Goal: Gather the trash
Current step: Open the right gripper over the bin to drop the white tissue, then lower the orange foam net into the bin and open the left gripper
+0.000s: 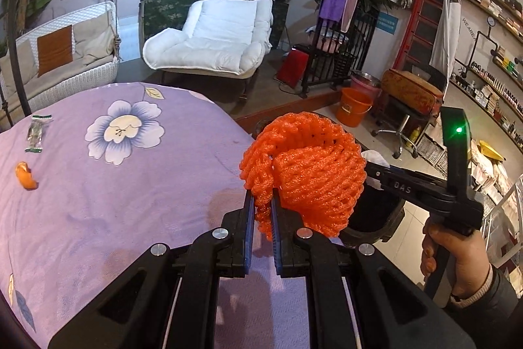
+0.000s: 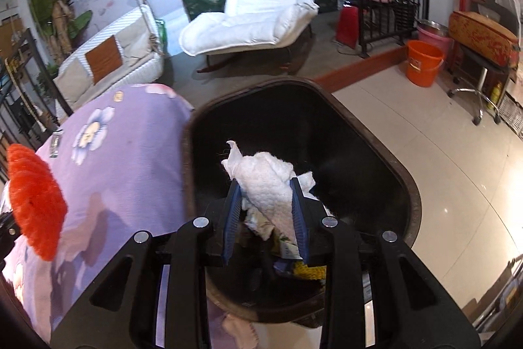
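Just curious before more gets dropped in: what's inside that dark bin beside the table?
The bin holds wrappers and scraps low down; the white tissue in the right gripper hides the rest.

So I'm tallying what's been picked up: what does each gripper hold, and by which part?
Left gripper: the orange foam net, pinched at its lower edge. Right gripper: a crumpled white tissue, gripped across its middle, above the black bin.
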`<state>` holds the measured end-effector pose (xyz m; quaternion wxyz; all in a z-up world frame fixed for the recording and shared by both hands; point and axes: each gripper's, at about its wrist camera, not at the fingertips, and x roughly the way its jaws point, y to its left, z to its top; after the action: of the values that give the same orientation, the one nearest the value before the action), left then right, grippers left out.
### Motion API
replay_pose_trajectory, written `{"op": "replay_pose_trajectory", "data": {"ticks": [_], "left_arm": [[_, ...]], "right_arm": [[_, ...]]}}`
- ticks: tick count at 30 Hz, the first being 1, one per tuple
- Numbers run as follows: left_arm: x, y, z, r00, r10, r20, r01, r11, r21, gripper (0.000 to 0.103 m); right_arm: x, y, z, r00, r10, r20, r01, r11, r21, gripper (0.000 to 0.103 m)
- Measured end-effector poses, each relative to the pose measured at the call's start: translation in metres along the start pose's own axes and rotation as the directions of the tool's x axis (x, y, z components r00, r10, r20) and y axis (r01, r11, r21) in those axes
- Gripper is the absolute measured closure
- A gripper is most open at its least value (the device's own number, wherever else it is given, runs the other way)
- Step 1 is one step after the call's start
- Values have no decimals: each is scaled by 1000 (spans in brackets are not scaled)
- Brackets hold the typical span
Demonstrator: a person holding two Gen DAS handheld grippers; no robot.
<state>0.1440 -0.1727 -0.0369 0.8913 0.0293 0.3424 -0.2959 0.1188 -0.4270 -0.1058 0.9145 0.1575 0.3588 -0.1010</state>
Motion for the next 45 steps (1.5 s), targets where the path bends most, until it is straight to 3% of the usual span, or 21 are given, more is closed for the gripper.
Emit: {"op": "replay_pose_trajectory", "data": {"ticks": [3,6,7,9,10,24,31,42,43,45], "left_arm": [[6,-8,3,1000,-7,-8,7,1000,12,92],[11,-14,5,1000,-13,-17,13,1000,27,92],[13,-16,5,1000,-14,-21,15,999,34,92],[16,-20,6,1000,-17,-25,18,999,42,92],[17,-23,7,999,-19,-28,21,999,48,92],[50,-63,22,994,-83,-70,91,988,123,92],[78,-83,29,985,-121,-120,135,983,121,92],[113,-104,29,969,-125,-213,159,975,152,91],[116,-104,29,967,-124,-222,160,975,156,87],[119,-108,29,966,-120,-228,160,973,165,64]], "right_arm": [[12,-9,0,1000,-21,-19,22,1000,8,71],[21,-14,-1,999,-39,-29,40,999,22,60],[24,-15,-1,999,-41,-34,42,999,24,56],[26,-17,-3,998,-49,-33,50,998,30,35],[26,-17,-4,998,-54,-26,55,998,34,34],[-43,-35,-28,991,-98,91,94,994,48,25],[-65,-55,-42,986,-139,95,133,989,70,25],[-75,-76,-56,984,-163,77,154,981,115,24],[-75,-77,-56,983,-165,76,155,981,118,24],[-75,-80,-57,983,-172,71,162,979,121,22]]}}
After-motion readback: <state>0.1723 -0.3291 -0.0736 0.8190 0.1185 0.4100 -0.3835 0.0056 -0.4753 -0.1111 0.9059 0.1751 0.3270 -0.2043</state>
